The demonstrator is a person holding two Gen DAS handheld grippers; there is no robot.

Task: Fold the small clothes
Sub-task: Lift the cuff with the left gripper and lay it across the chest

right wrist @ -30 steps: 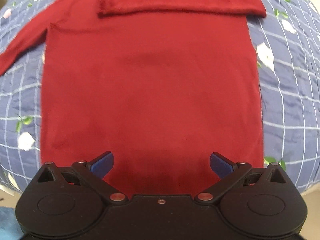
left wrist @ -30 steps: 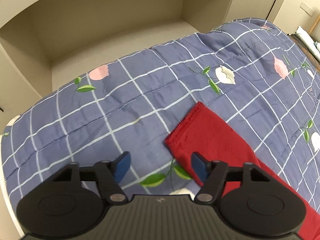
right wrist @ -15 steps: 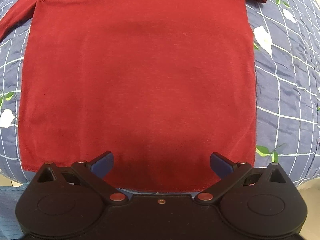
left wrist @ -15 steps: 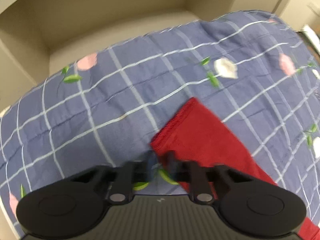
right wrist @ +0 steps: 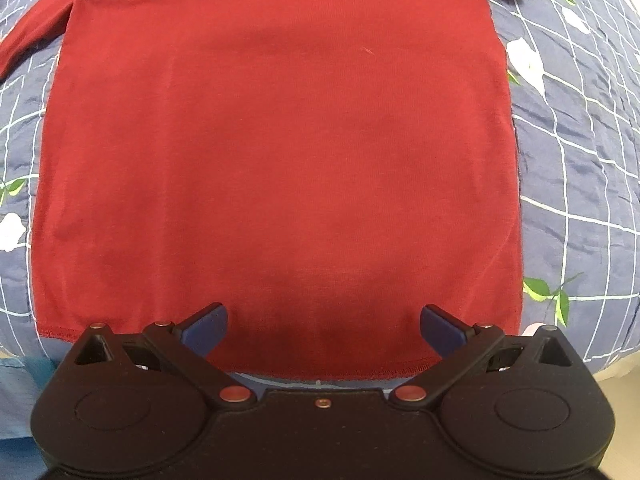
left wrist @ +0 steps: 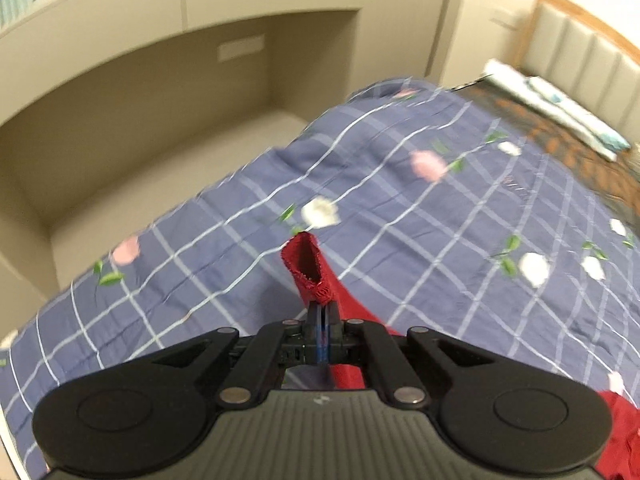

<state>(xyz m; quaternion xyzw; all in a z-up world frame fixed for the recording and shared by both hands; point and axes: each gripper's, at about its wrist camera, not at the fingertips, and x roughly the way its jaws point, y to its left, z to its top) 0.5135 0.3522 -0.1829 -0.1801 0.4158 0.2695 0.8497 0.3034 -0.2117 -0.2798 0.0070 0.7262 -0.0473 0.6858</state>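
At frame centre, the left hand-held gripper (left wrist: 322, 316) pinches the red sleeve cuff (left wrist: 306, 266) above the bedspread (left wrist: 460, 220). The right hand-held gripper (right wrist: 323, 326) gapes over the red top (right wrist: 276, 152), low in frame.

No readable text, label, brand, number or sign shows in either view.

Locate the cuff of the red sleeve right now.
In the left wrist view, the sleeve cuff sits centre frame, pinched by the shut left gripper and raised above the blue checked quilt.
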